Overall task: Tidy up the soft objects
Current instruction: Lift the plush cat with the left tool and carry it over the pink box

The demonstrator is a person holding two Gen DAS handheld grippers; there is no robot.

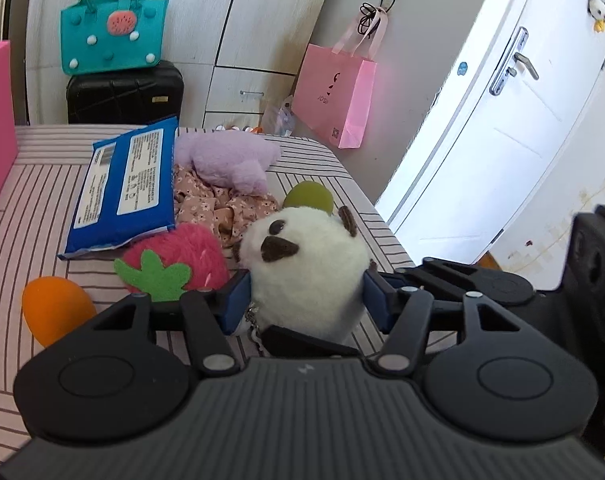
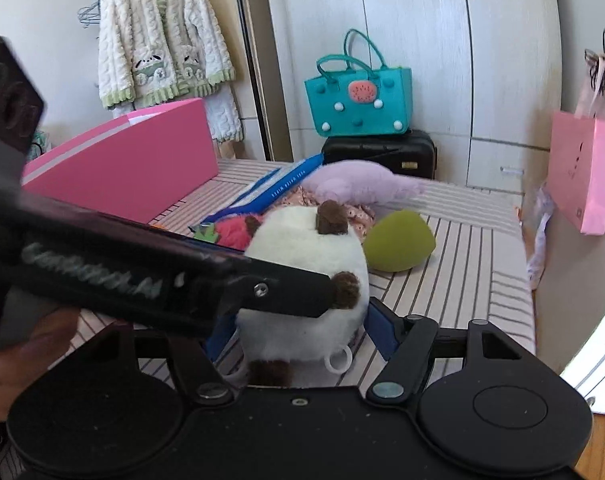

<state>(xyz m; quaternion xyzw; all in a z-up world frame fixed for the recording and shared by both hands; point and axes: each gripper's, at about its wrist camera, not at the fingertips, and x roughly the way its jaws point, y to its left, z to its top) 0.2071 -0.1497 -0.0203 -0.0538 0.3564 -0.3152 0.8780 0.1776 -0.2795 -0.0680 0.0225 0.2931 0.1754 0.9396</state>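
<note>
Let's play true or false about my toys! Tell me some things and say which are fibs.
1. The teal bag sits on the black suitcase. True.
2. The wipes pack is red. False: the wipes pack is blue.
3. The white plush is between the fingers of the left claw. True.
4. The green ball sits on the suitcase. False: the green ball lies on the striped sheet.
</note>
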